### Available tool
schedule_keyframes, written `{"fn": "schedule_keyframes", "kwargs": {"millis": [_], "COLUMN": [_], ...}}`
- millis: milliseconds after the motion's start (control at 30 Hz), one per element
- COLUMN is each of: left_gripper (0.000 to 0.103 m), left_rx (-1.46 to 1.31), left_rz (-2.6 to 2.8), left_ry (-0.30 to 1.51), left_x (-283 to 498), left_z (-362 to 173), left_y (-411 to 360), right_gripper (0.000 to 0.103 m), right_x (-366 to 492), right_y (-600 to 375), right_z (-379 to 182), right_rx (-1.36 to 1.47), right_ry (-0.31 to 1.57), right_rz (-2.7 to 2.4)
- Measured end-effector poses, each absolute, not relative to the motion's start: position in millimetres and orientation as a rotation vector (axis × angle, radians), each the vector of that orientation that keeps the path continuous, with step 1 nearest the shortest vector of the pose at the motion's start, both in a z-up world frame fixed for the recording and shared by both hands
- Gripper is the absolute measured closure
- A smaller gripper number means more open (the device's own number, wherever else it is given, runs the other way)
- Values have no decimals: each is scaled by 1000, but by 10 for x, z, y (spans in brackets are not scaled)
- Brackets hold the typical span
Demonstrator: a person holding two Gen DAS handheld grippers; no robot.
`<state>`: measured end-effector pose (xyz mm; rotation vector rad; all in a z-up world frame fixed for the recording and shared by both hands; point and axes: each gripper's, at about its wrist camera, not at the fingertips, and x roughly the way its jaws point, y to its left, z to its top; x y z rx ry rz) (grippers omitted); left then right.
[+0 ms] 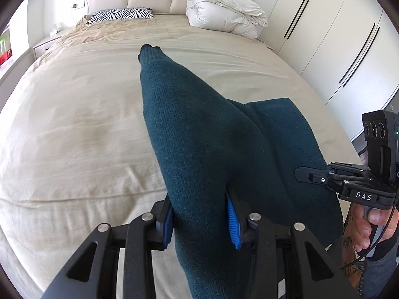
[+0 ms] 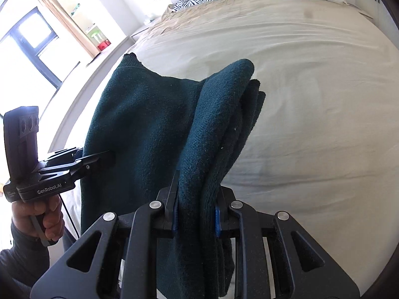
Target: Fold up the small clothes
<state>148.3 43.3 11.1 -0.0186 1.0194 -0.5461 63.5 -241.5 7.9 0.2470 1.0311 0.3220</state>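
Observation:
A dark teal knitted garment (image 1: 199,137) hangs between both grippers above the bed. My left gripper (image 1: 200,224) is shut on one bunched edge of it, blue pads on either side of the fabric. My right gripper (image 2: 195,214) is shut on another edge, where several folded layers (image 2: 224,124) stack between the pads. In the left wrist view the right gripper (image 1: 314,175) bites the garment's right side. In the right wrist view the left gripper (image 2: 99,158) bites its left side. A narrow end of the garment (image 1: 149,52) points away toward the headboard.
A wide bed with a beige sheet (image 1: 74,124) lies below. A zebra-print pillow (image 1: 119,15) and a rolled white duvet (image 1: 224,12) sit at the headboard. White wardrobe doors (image 1: 336,37) stand on the right. A window (image 2: 37,44) is on the left.

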Motion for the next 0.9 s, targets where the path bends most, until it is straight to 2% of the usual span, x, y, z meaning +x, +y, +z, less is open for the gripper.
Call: {"fn": "schedule_keyframes", "kwargs": {"millis": [167, 300, 400, 500, 600, 700, 767, 867, 900], "left_gripper": [64, 63, 54, 45, 33, 31, 31, 31, 26], "left_rx": [-59, -77, -111, -133, -156, -226, -205, -119, -96], "left_rz": [-496, -475, -474, -466, -453, -451, -428, -363, -349], "left_ry": [1068, 1120, 1116, 1110, 1099, 1090, 1057, 945, 898], "left_x": [1297, 1274, 1271, 1256, 1295, 1193, 1087, 835, 744], "left_z": [-197, -615, -835, -885, -929, -972, -896, -665, -573], "left_y": [897, 1058, 1139, 1185, 1180, 1427, 1458, 1467, 1474], "right_gripper": [84, 84, 83, 74, 69, 64, 57, 54, 54], "right_x": [526, 517, 513, 474, 489, 370, 370, 248, 171], "right_y": [-1878, -1732, -1874, -2090, -2152, -2221, -2322, -2431, -2444], "right_z": [-220, -717, -1112, -1368, -1423, -1343, -1312, -1183, -1100], "right_rx": [279, 339, 450, 599, 601, 626, 640, 610, 581], "right_ry": [1073, 1126, 1151, 1149, 1117, 1102, 1085, 1054, 1033], "right_rz": [379, 380, 364, 387, 414, 414, 389, 306, 271]}}
